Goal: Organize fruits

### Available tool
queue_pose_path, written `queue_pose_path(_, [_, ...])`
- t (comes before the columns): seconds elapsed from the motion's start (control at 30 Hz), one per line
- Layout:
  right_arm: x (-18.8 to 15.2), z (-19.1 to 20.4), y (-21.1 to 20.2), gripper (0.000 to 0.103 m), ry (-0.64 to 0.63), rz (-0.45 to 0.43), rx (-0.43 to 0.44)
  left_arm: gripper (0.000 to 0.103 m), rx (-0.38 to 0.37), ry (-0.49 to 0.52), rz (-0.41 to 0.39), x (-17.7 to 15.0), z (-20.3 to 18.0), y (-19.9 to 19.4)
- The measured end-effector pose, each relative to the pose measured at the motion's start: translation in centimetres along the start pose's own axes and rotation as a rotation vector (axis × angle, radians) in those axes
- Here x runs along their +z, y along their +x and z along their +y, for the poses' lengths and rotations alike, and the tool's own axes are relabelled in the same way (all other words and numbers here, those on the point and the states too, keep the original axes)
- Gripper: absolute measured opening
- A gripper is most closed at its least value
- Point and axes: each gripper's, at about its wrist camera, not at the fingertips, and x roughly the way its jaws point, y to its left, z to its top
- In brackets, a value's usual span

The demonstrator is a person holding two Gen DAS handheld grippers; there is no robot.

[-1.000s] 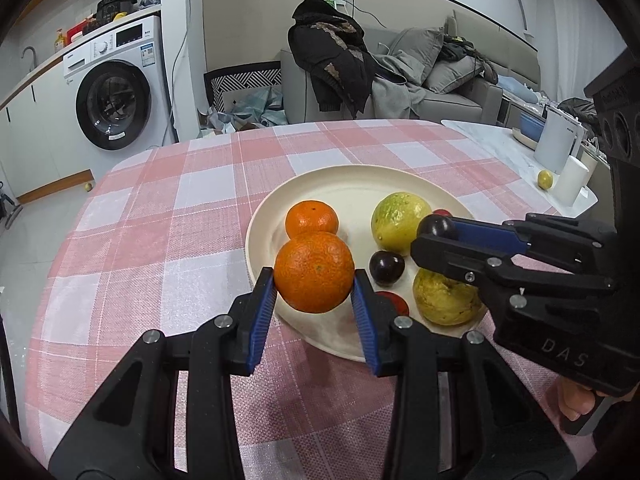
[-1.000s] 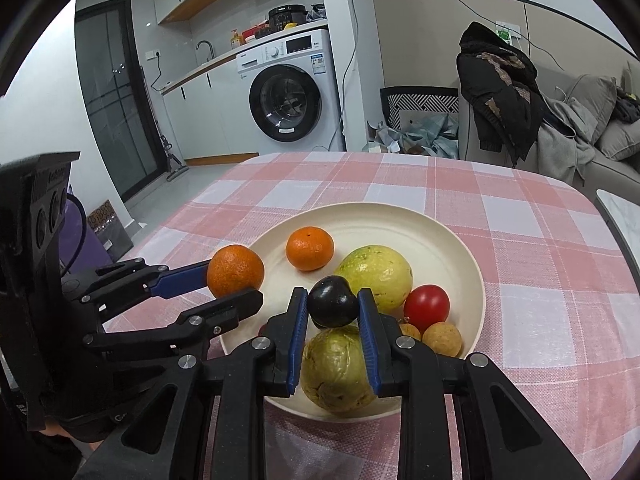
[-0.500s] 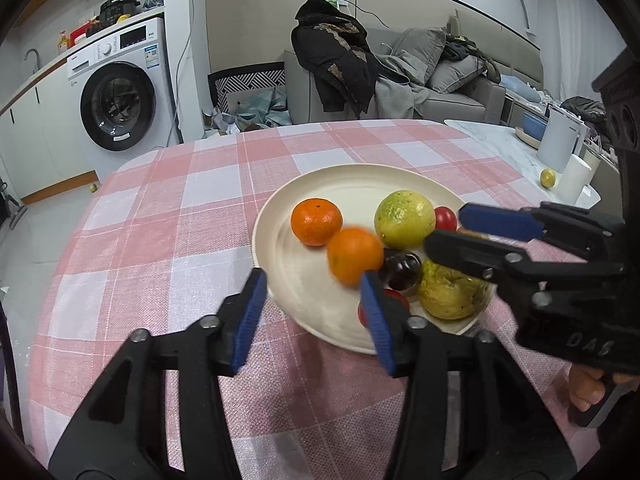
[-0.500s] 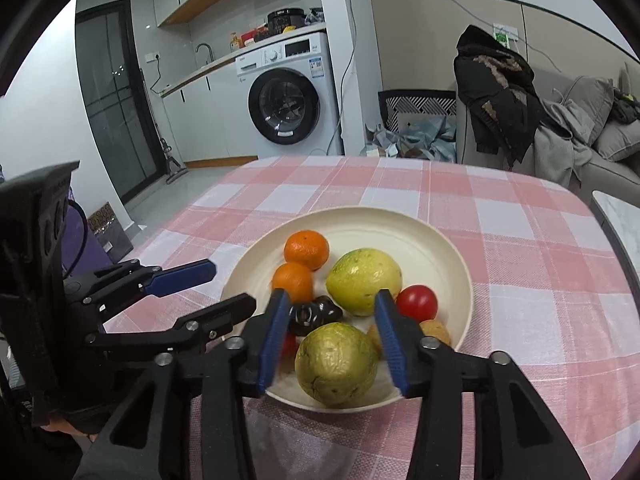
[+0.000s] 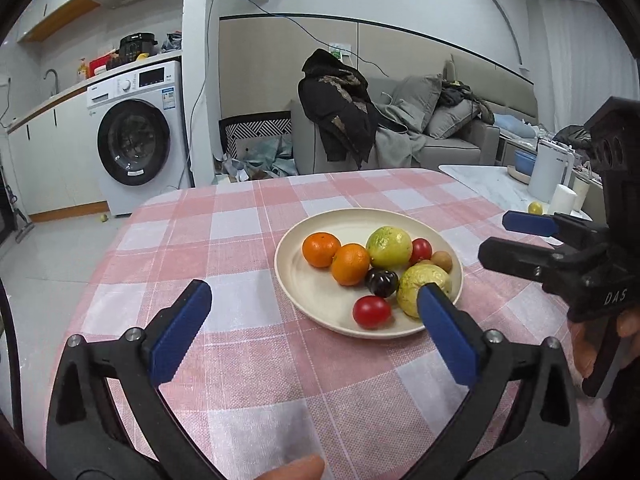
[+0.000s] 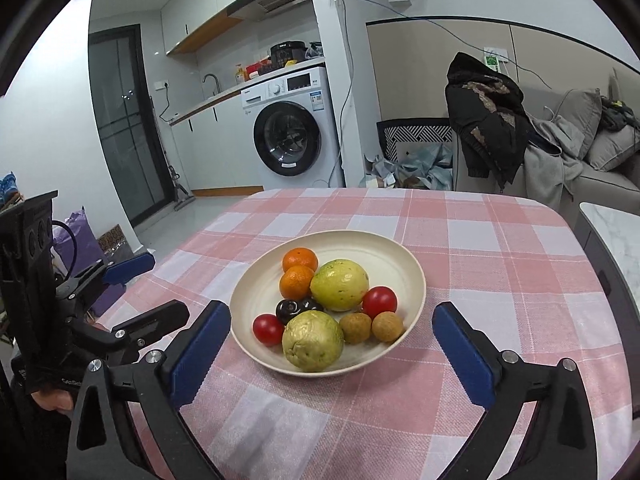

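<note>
A cream plate (image 5: 308, 280) (image 6: 404, 268) on the pink checked tablecloth holds two oranges (image 5: 351, 264) (image 6: 296, 281), two green guavas (image 5: 389, 247) (image 6: 313, 341), a dark plum (image 5: 381, 283) (image 6: 292, 309), two red tomatoes (image 5: 371, 311) (image 6: 268, 329) and two small brown fruits (image 6: 387, 326). My left gripper (image 5: 310, 330) is open and empty, held back from the plate's near-left side. My right gripper (image 6: 332, 350) is open and empty, held back in front of the plate; it also shows at the right of the left wrist view (image 5: 516, 236).
The table edge (image 5: 132, 216) drops to the floor on the left. A white side table (image 5: 492, 188) with a kettle and cups stands to the right. A washing machine (image 6: 292, 128) and a sofa (image 5: 420, 136) with clothes stand behind.
My left gripper let go of the orange and my right gripper let go of the plum; both fruits now lie on the plate. Both grippers opened wide and pulled back and up.
</note>
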Motion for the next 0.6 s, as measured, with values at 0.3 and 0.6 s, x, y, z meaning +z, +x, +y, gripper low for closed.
queue_pose_path(0.3, [-1.1,0.0,-1.2,0.103,-0.025,-0.04,0.031,0.103,0.01,-0.009,-0.036,-1.1,-0.6,-1.8])
queue_pose_path(0.6, [-2.4,1.0,-1.6,0.103,-0.059,-0.072,0.019,0.103,0.003,-0.039,-0.048,-1.3,-0.3,-2.2])
